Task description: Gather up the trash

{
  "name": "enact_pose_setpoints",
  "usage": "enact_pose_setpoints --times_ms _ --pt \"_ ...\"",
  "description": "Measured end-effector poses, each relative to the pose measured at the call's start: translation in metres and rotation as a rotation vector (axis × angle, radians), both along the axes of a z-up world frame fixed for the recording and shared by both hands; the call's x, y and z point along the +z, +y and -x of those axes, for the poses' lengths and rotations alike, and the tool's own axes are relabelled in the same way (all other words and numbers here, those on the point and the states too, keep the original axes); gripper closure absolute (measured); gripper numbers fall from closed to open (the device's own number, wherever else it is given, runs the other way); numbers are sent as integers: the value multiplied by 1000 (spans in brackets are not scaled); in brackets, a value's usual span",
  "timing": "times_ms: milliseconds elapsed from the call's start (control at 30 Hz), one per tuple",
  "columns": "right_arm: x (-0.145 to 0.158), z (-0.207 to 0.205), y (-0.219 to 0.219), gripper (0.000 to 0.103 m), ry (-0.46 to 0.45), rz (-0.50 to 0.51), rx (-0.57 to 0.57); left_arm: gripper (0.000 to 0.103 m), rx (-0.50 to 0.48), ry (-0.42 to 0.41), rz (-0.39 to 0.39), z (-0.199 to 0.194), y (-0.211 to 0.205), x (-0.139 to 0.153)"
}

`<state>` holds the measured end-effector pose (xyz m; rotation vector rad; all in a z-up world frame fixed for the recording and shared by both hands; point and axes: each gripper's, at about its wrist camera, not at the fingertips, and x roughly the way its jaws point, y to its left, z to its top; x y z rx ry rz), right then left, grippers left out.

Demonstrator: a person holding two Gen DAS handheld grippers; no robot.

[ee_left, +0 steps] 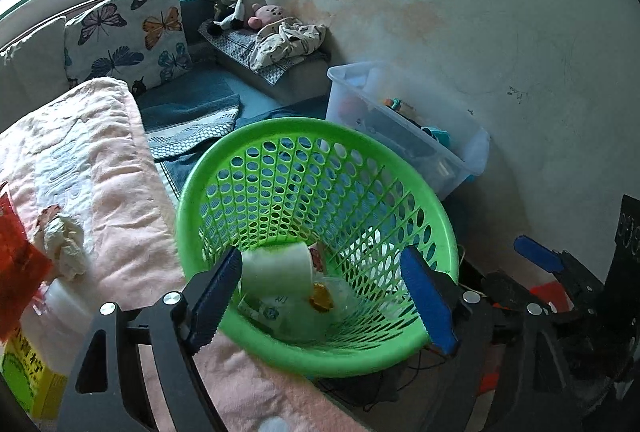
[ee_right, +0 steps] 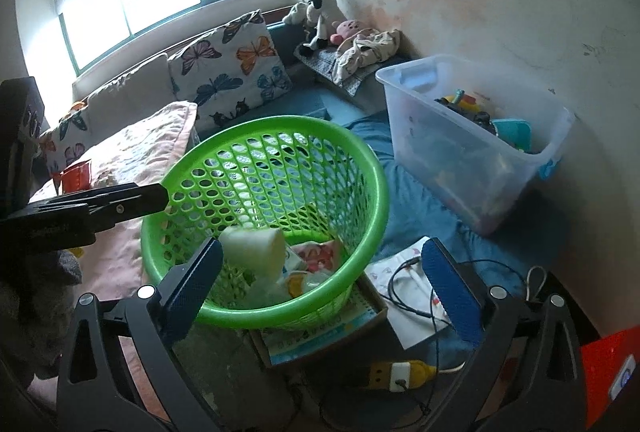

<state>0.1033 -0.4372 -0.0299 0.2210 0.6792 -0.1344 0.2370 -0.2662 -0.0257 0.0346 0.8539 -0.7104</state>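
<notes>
Trash [ee_left: 280, 272] lies inside the green basket [ee_left: 240, 136] at frame centre; left gripper [ee_left: 322, 296] and right gripper [ee_right: 322, 284] both hover spread apart, empty.

Both hand-held grippers tilt downward, side by side. The left hand-held gripper [ee_left: 322, 296] has its blue pads [ee_left: 430, 302] spread apart, gripping nothing. The right hand-held gripper [ee_right: 320, 296] stands wider, its pads [ee_right: 450, 294] fully apart and also gripping nothing.
</notes>
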Motion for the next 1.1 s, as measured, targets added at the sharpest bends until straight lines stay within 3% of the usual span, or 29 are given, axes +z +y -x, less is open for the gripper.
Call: enact_pose_setpoints --times_ms 400,700,867,1100 --pt "13 -3 41 4 -11 3 120 24 100 -83 -14 28 73 20" --pt "20 -12 76 4 -11 14 197 24 207 -145 -90 36 146 25" --pt "22 -15 94 4 -7 17 233 24 256 -139 -126 28 186 16" --pt "17 -22 115 4 24 9 274 22 216 -101 -179 12 215 -5"
